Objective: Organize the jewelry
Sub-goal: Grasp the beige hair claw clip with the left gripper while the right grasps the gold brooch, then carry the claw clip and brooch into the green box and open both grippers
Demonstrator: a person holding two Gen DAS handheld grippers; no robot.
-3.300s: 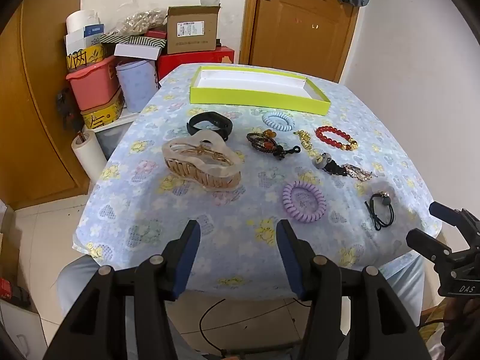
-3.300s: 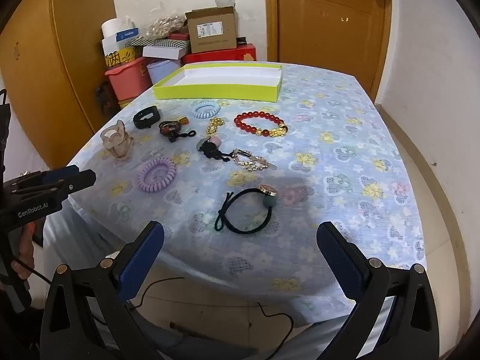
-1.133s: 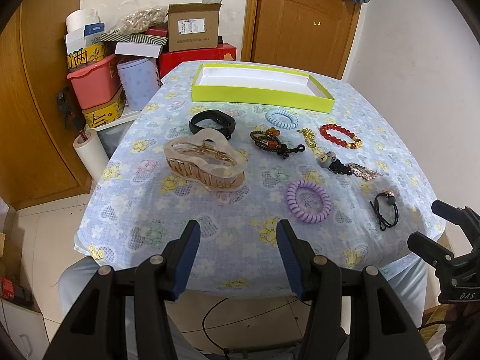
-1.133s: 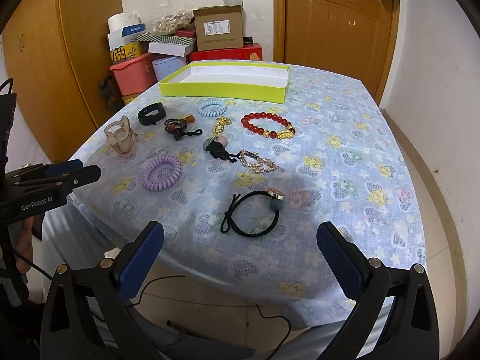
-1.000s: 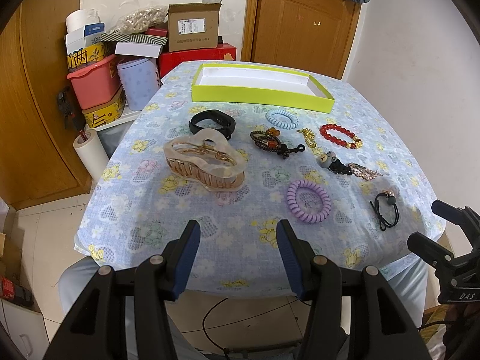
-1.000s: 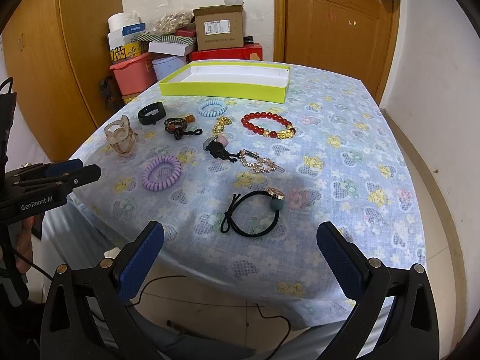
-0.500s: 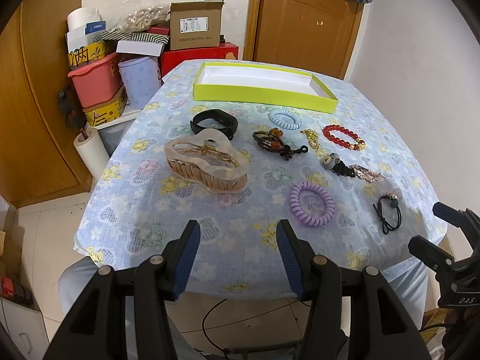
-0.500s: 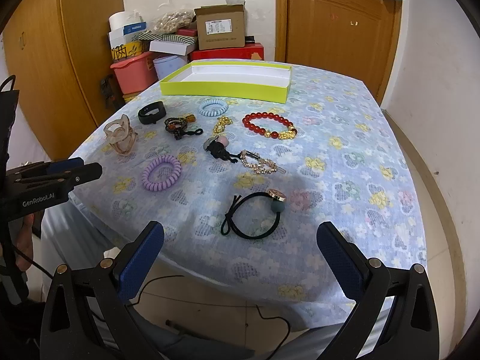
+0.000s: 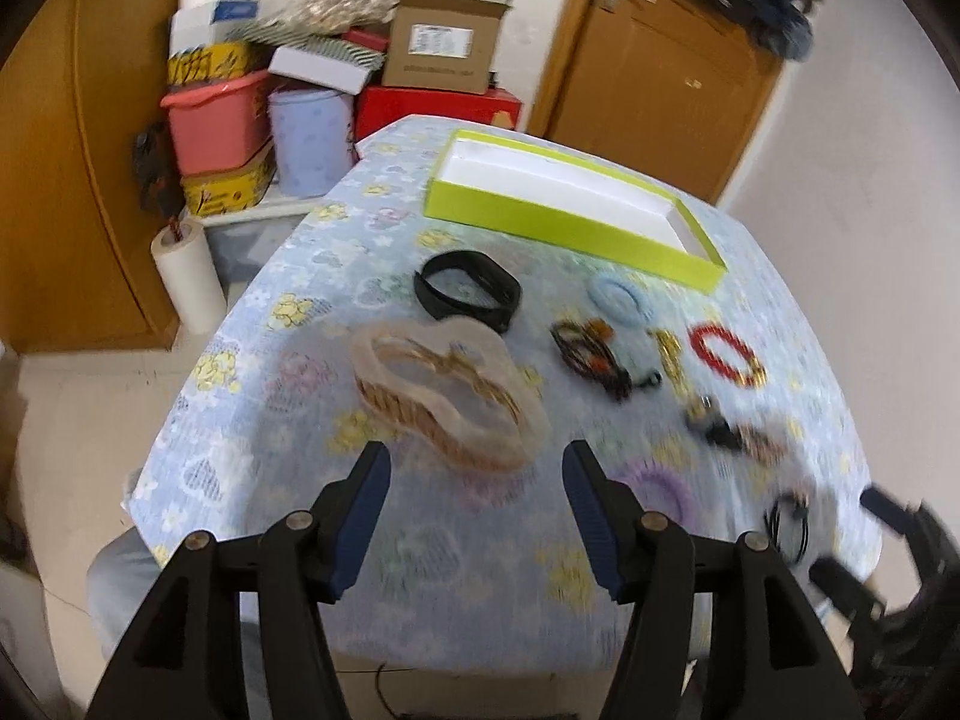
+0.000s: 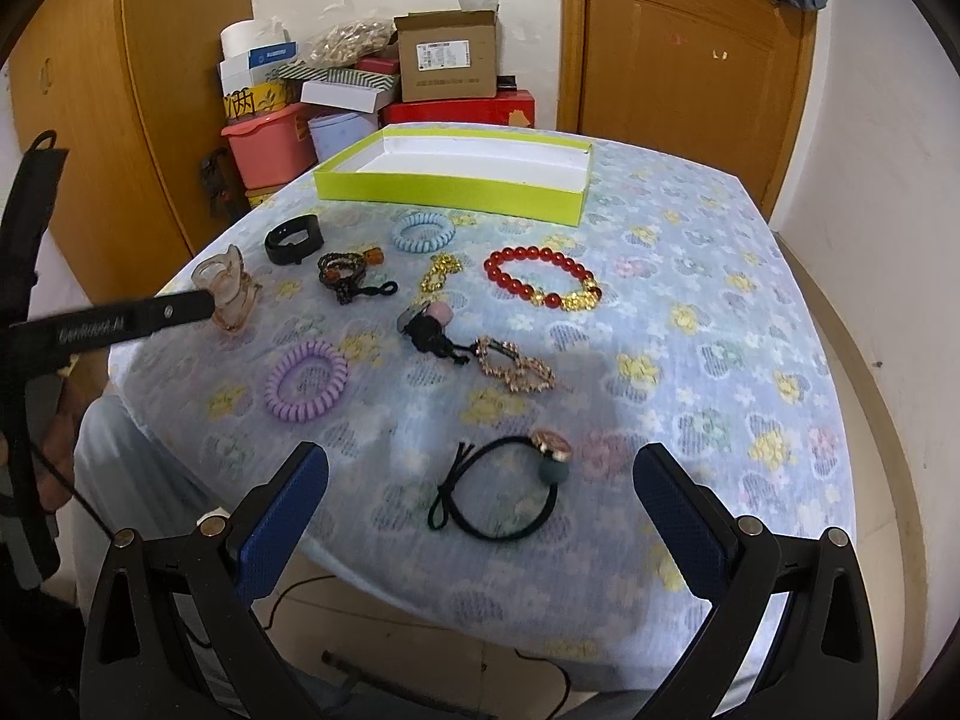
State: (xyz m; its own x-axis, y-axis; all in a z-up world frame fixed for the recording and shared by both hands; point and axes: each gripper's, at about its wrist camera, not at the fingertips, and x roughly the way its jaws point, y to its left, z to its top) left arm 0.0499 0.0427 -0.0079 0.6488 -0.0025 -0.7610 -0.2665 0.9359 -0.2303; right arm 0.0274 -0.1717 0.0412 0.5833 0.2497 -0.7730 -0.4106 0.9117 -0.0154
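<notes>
Covering the worktop point(image 10: 690, 312) is a pale blue cloth with a flower print, and a lime-green tray point(image 10: 450, 186) sits at its far end, in front of a wooden door point(image 10: 690, 60). Nearer than the tray lie a red bead bracelet point(image 10: 540, 276), a purple coil tie point(image 10: 306, 381) and a black hair tie point(image 10: 498, 492). Stacked boxes point(image 10: 447, 54) stand behind the tray. The left tongs point(image 9: 474, 480) are opening, nothing between them; the right tongs point(image 10: 480, 486) gape wide and empty.
</notes>
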